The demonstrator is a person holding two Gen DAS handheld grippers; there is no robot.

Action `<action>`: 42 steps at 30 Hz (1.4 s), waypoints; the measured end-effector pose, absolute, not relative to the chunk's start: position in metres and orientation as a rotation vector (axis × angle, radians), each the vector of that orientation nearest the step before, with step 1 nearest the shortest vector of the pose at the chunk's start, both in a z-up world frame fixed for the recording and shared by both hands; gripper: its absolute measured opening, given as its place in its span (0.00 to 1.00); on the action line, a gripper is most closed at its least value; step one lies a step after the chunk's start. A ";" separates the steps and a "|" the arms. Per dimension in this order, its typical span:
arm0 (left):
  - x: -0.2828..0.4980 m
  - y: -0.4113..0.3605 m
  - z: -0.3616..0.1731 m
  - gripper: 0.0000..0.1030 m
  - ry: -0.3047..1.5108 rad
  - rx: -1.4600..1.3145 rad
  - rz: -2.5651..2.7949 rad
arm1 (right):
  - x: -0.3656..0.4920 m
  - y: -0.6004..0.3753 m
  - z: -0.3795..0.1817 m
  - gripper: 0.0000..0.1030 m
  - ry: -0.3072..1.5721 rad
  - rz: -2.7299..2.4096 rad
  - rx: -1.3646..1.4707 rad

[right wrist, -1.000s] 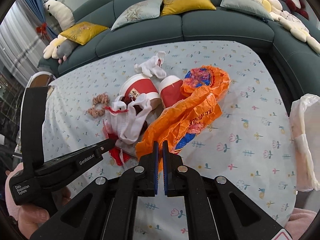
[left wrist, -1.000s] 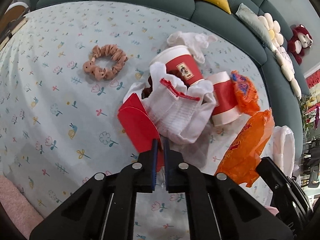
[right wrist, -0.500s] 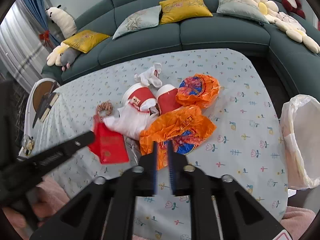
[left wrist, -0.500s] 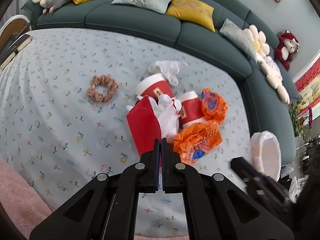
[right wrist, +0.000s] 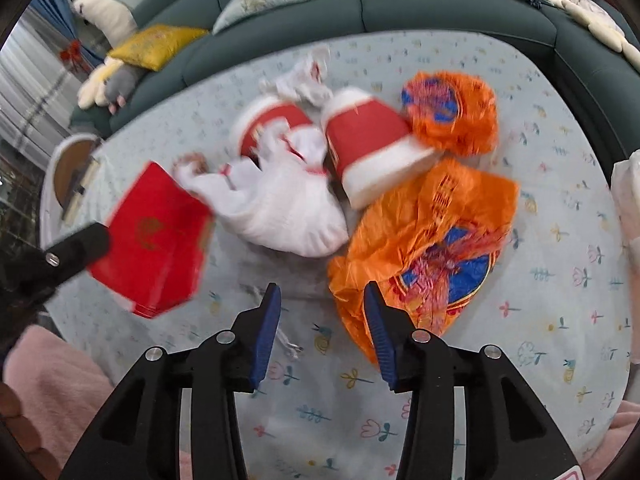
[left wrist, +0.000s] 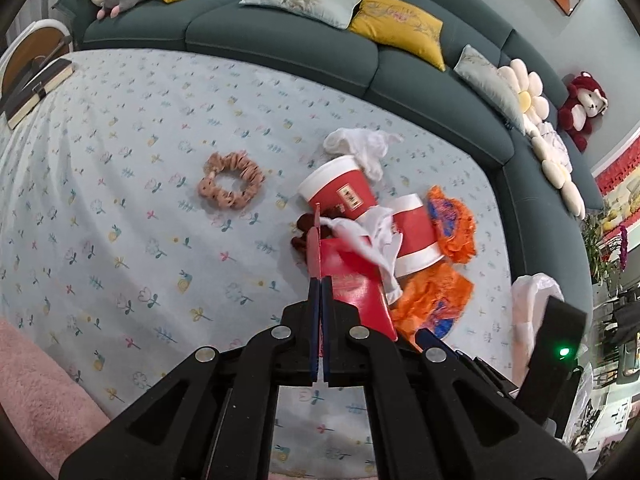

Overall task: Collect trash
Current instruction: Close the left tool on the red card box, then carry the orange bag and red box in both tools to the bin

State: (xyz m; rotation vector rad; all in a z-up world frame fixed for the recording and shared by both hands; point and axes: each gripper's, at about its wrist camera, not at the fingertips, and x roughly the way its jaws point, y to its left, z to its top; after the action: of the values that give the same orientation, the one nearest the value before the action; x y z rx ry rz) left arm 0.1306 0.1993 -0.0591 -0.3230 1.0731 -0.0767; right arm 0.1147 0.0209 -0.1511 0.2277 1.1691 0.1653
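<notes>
Desk (left wrist: 120, 168) has a pale blue cloth with a small flower print, soft pink rug at its near edge. Far left: ruffled pink fabric scrunchie (left wrist: 231, 179), ring shaped, lying alone well apart from the trash pile. Left claw (left wrist: 319, 292) is clamped together on the edge of a flat, stiff red paper envelope (right wrist: 154, 240) with a gold emblem, held lifted off the cloth, seen edge-on from the left wrist. Next right, the pile: crumpled white drawstring cloth bag (right wrist: 280, 216) with red trim, two red paper cups with white rims, left cup (left wrist: 340, 190) and right cup (right wrist: 372, 148), both on their sides, and a crumpled white tissue (left wrist: 360, 148) behind them. Right claw (right wrist: 320, 312) hovers low over the cloth with its jaws apart and opening, nothing gripped; the glossy, crinkled orange wrapper (right wrist: 432, 240) with blue print lies just past its right finger, corner overlapping that finger in view, contact unclear. A second balled orange wrapper (right wrist: 450, 114) sits behind, touching the right cup. Far right: white plastic bin bag (left wrist: 532, 308) at the desk edge.
</notes>
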 end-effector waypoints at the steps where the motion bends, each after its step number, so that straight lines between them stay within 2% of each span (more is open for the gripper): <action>1: 0.131 0.201 -0.062 0.00 1.077 -0.323 -0.075 | 0.115 0.022 -0.156 0.41 1.177 0.156 0.214; 2: 0.132 0.201 -0.065 0.00 1.084 -0.323 -0.073 | 0.116 0.023 -0.161 0.41 1.187 0.146 0.203; 3: 0.133 0.202 -0.067 0.00 1.089 -0.325 -0.073 | 0.116 0.023 -0.165 0.35 1.196 0.142 0.198; 4: 0.133 0.202 -0.069 0.00 1.094 -0.327 -0.073 | 0.116 0.022 -0.170 0.17 1.207 0.137 0.194; 5: 0.134 0.201 -0.070 0.00 1.100 -0.328 -0.070 | 0.116 0.021 -0.172 0.10 1.212 0.134 0.192; 9: 0.134 0.197 -0.068 0.00 1.100 -0.325 -0.076 | 0.111 0.014 -0.156 0.05 1.166 0.138 0.189; 29: 0.104 0.078 0.016 0.00 0.953 -0.201 -0.284 | 0.057 -0.093 -0.015 0.04 0.827 0.083 0.274; 42: 0.094 -0.028 0.035 0.00 0.919 -0.110 -0.453 | 0.021 -0.198 0.009 0.04 0.735 -0.069 0.340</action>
State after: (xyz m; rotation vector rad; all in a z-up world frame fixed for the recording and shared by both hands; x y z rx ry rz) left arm 0.0941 -0.0278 0.0355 -0.1100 0.9188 -0.4528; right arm 0.0206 -0.1982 0.0090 0.3400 0.7349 -0.0688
